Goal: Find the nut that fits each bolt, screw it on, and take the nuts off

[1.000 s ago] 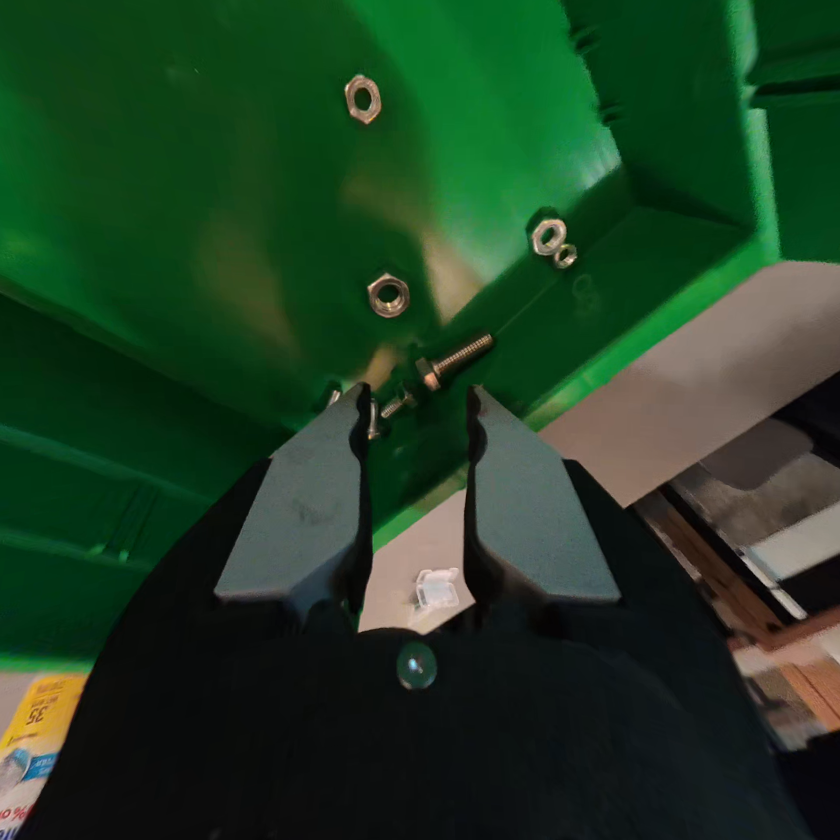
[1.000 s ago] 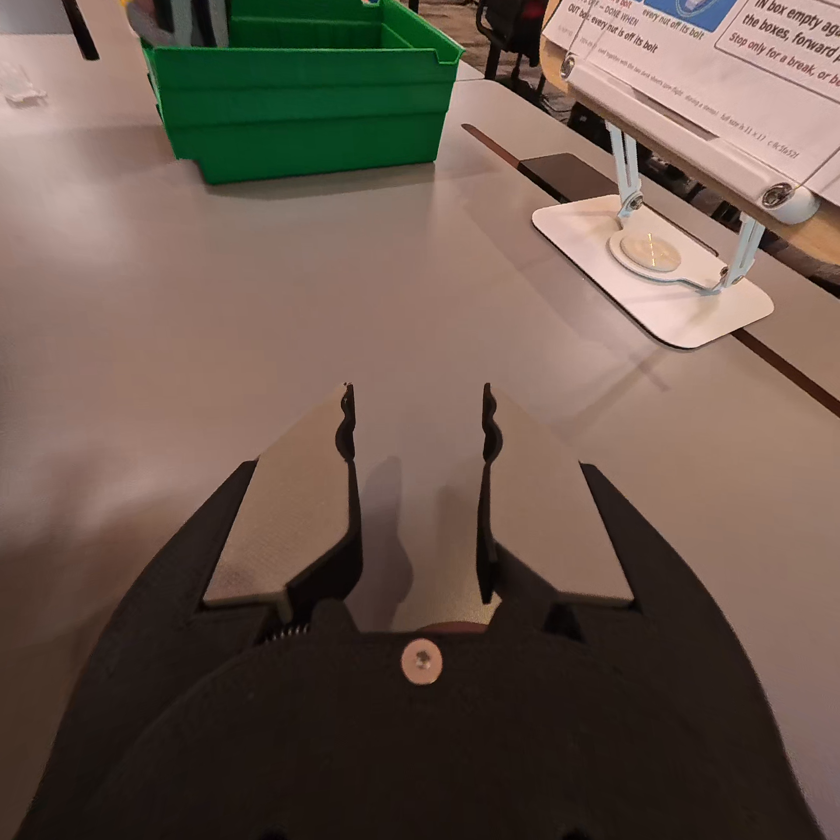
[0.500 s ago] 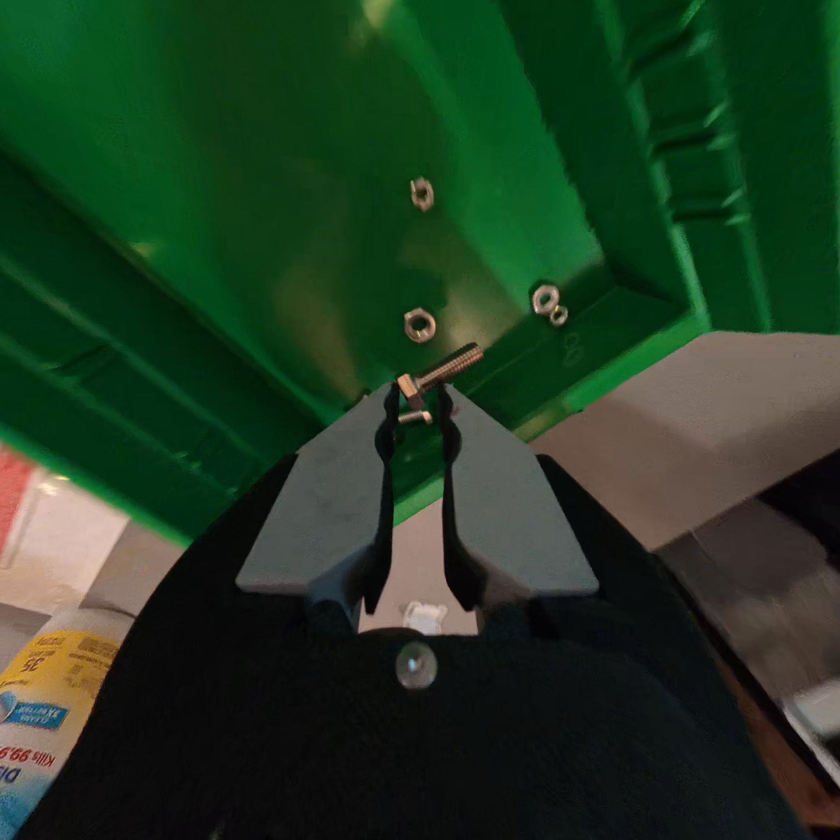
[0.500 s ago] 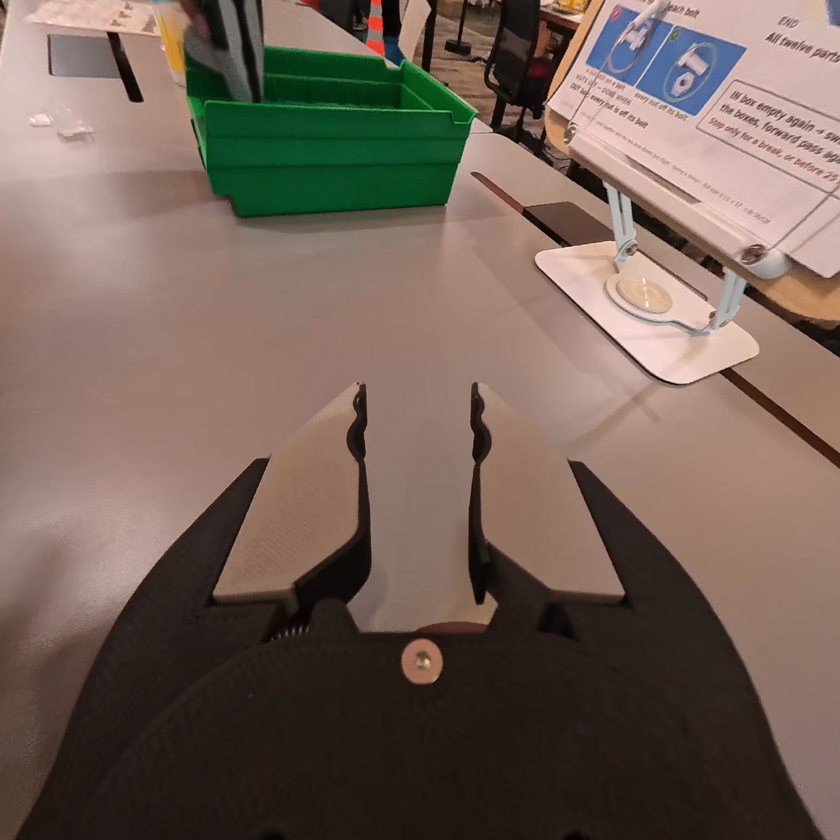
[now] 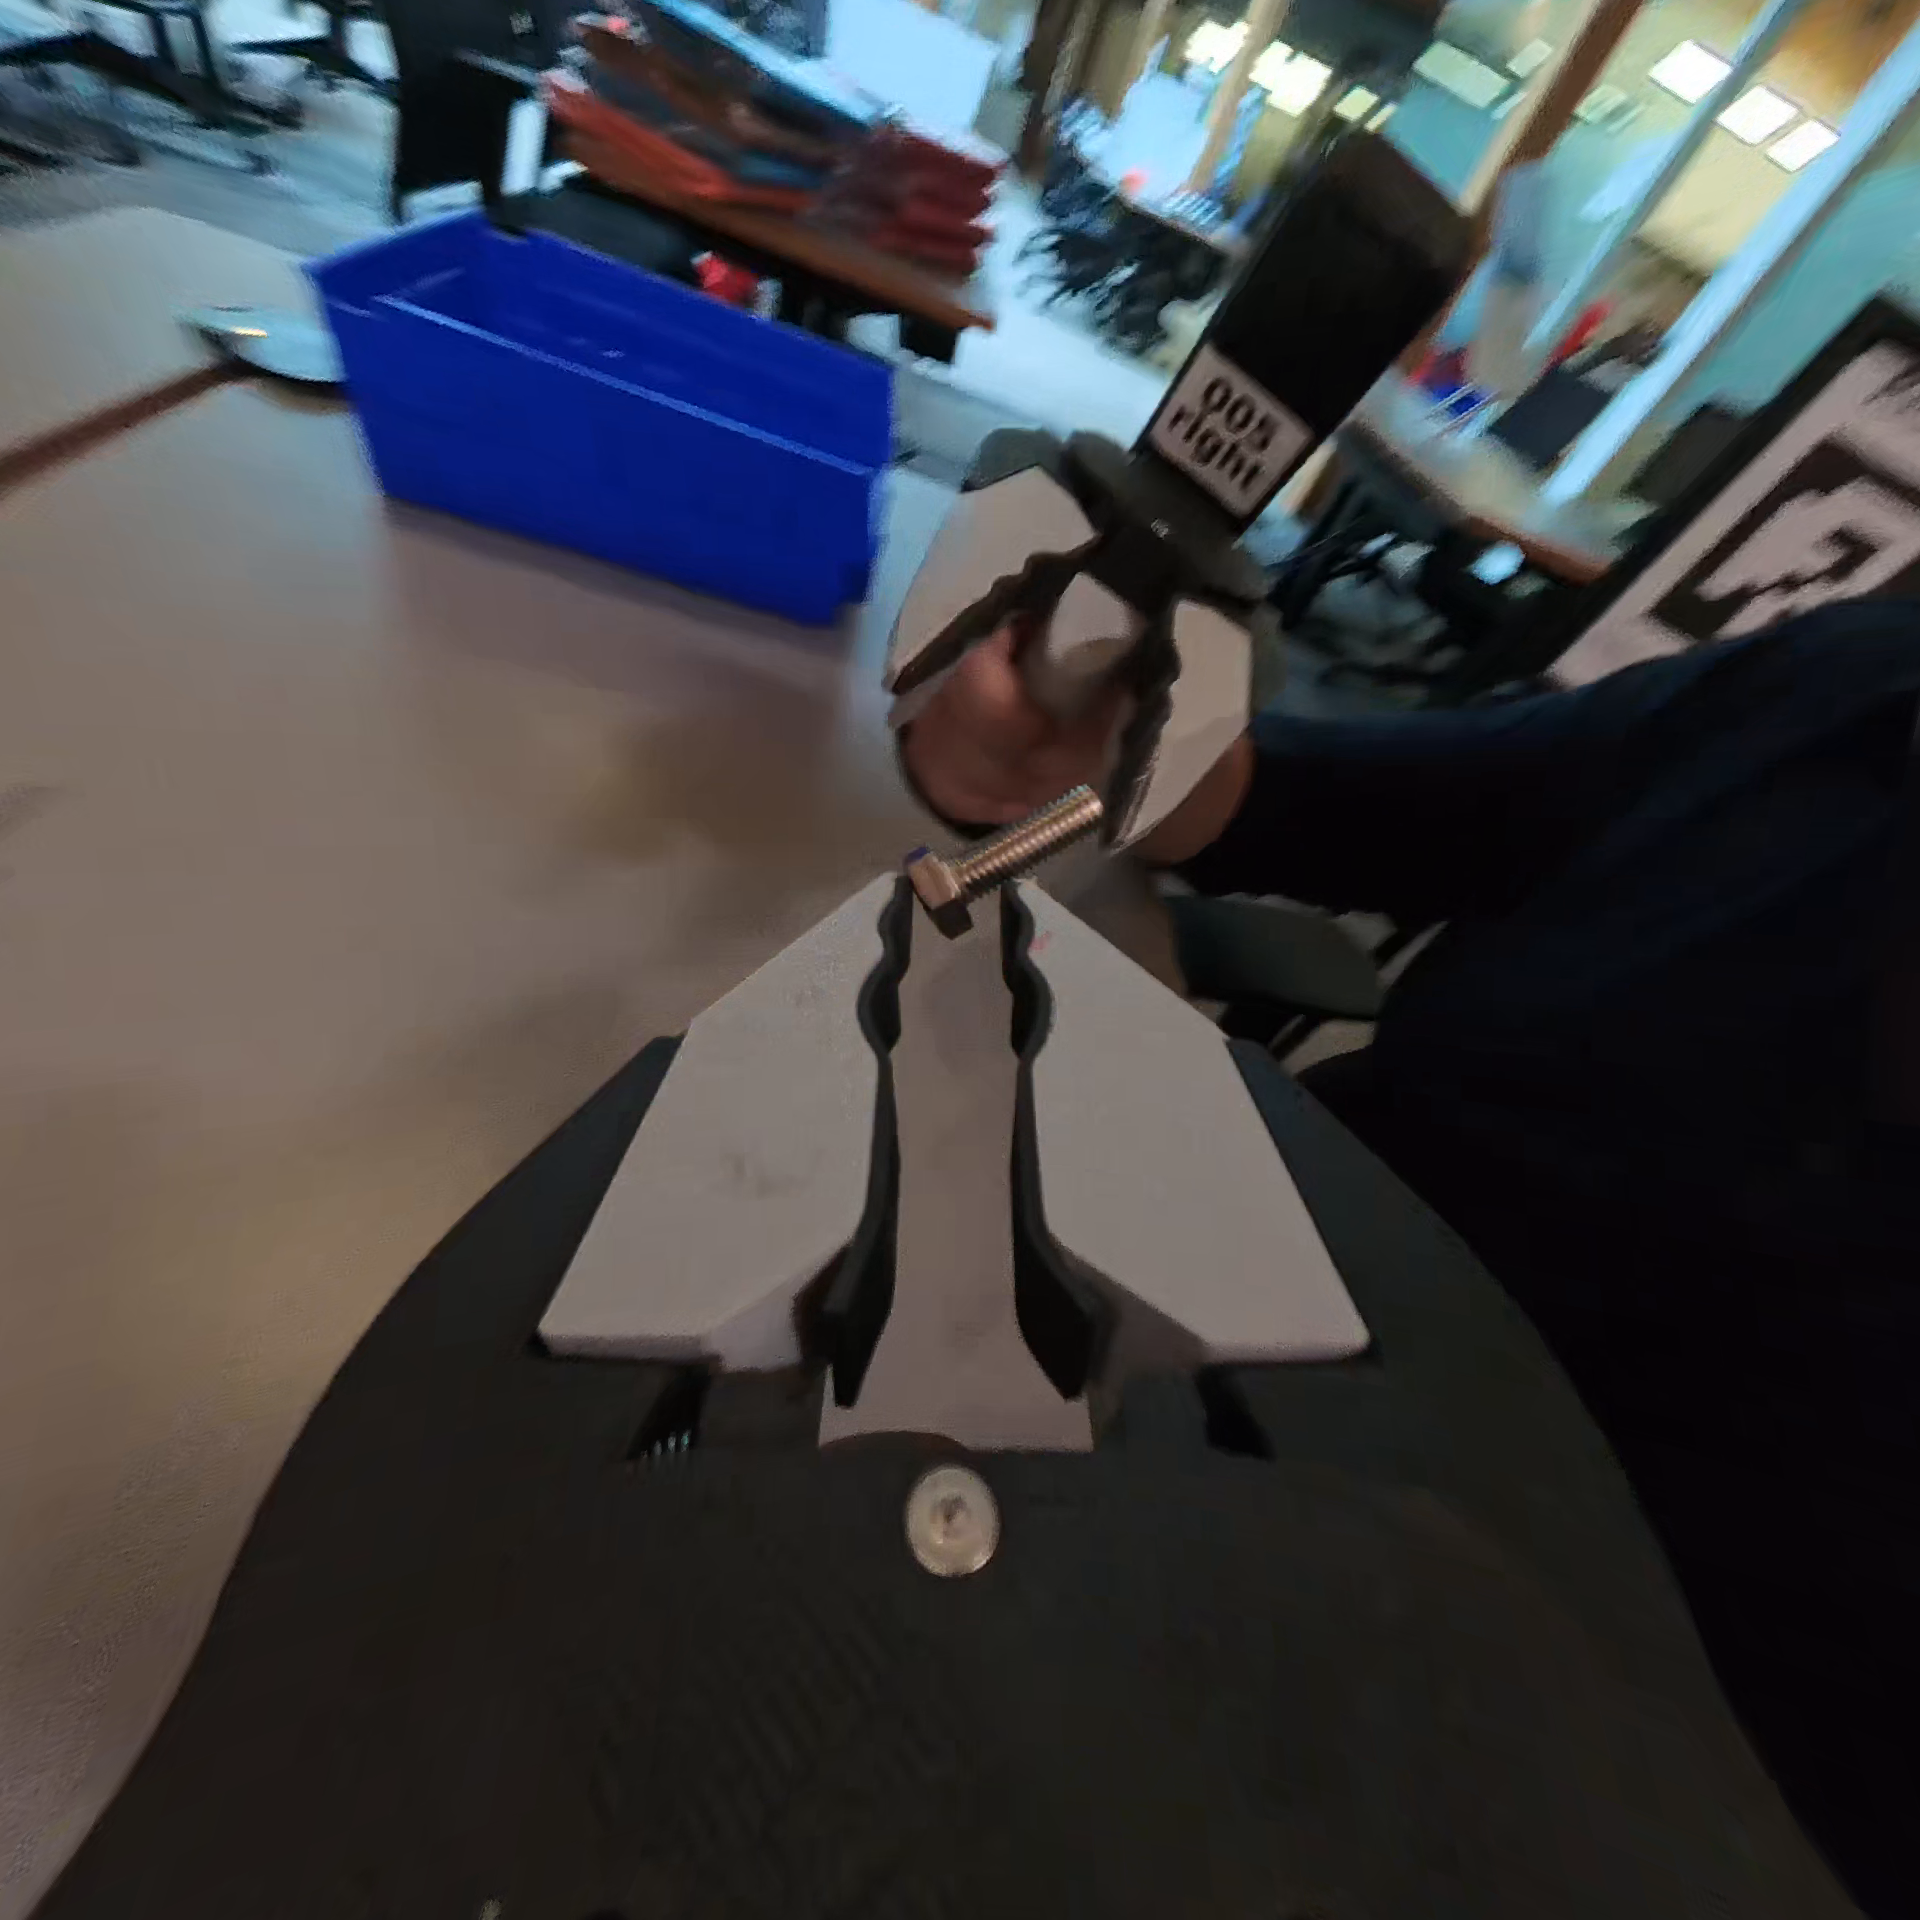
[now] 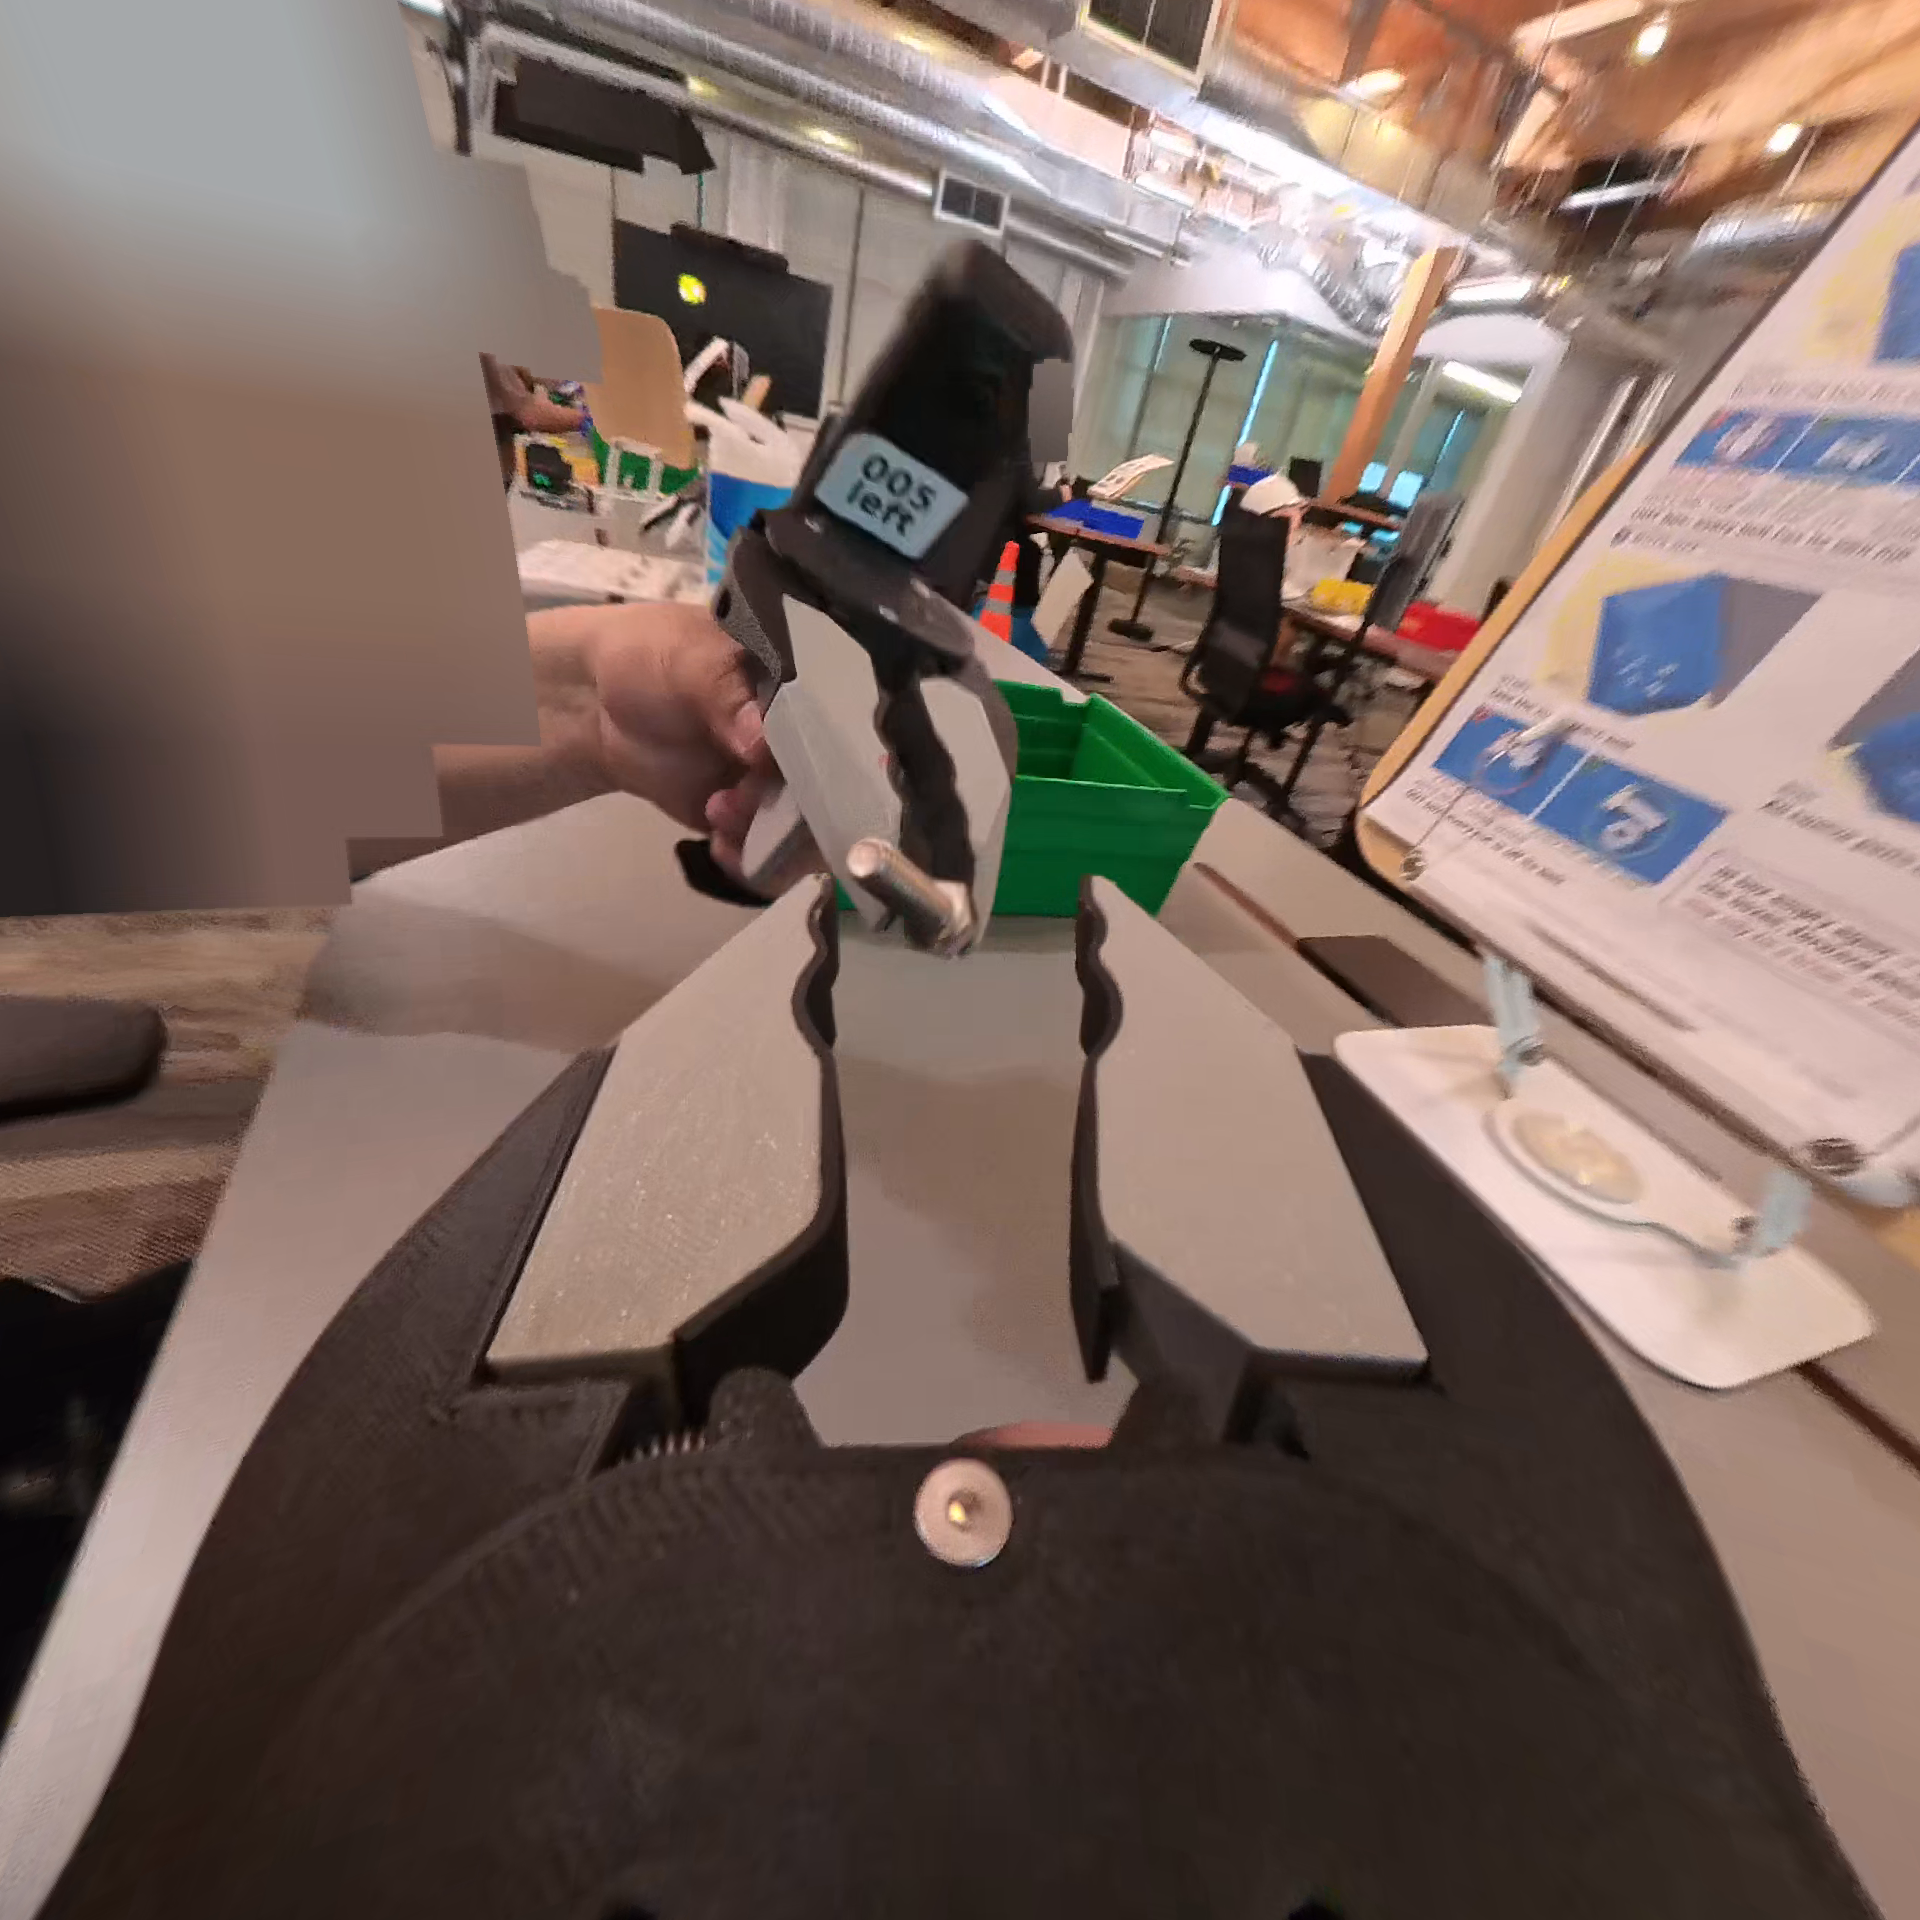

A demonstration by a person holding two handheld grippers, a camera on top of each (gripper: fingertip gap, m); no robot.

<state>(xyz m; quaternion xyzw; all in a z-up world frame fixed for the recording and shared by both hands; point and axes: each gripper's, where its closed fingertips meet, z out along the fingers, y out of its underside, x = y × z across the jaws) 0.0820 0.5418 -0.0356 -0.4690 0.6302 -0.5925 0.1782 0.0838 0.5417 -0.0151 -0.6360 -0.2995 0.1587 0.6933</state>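
My left gripper (image 5: 956,899) is shut on the hex head of a silver bolt (image 5: 1013,847). It holds the bolt at the very fingertips, in the air above the grey table (image 5: 312,831). The threaded shank sticks out up and to the right, toward my right gripper (image 5: 1081,665). In the right wrist view my right gripper (image 6: 956,904) is open with nothing between its pads. It faces the left gripper (image 6: 920,883), and the bolt (image 6: 899,888) points at it just beyond its fingertips. No nut shows on the bolt.
The green bin (image 6: 1101,821) stands on the table behind the left gripper. A blue bin (image 5: 623,457) stands farther off at the other end. A tilted instruction board (image 6: 1662,727) on a white base (image 6: 1662,1309) stands to the right. A person's hands hold both grippers. The tips of both grippers are at nearly the same place.
My left gripper shut on the bolt's head inside the green bin, lifted it out and swung toward the right gripper. The right gripper narrowed slightly and rose off the table to face it.
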